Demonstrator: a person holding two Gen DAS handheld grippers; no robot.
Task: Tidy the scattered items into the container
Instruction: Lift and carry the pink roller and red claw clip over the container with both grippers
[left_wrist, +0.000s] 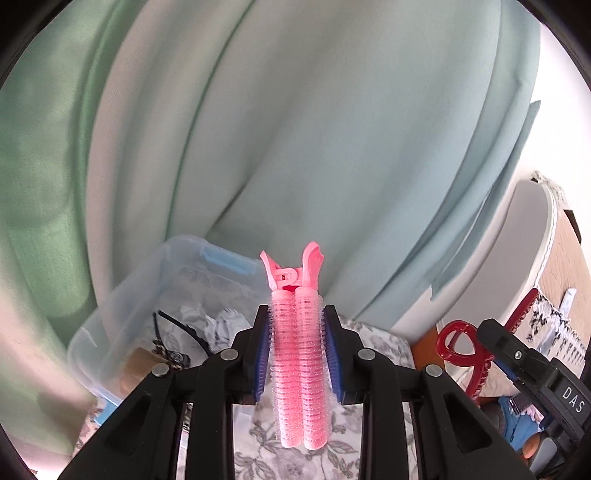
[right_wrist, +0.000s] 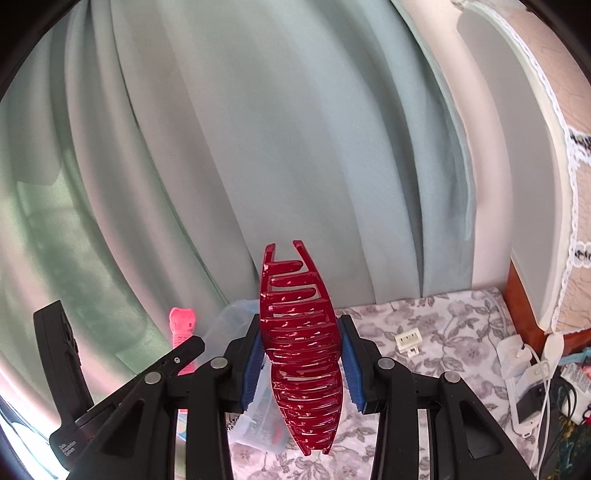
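A: Where is there room?
B: Lower right of the right wrist view, the floral cloth (right_wrist: 436, 325) lies bare.
A: And what blocks?
B: The curtain (right_wrist: 258, 147) fills the back; the clear box (left_wrist: 122, 332) stands lower left, its top open.

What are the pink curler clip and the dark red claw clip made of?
The pink curler clip looks like matte plastic, its rollers wrapped in fuzzy bristly mesh. The dark red claw clip looks like hard, glossy, slightly see-through plastic: bright highlights glint on its teeth.
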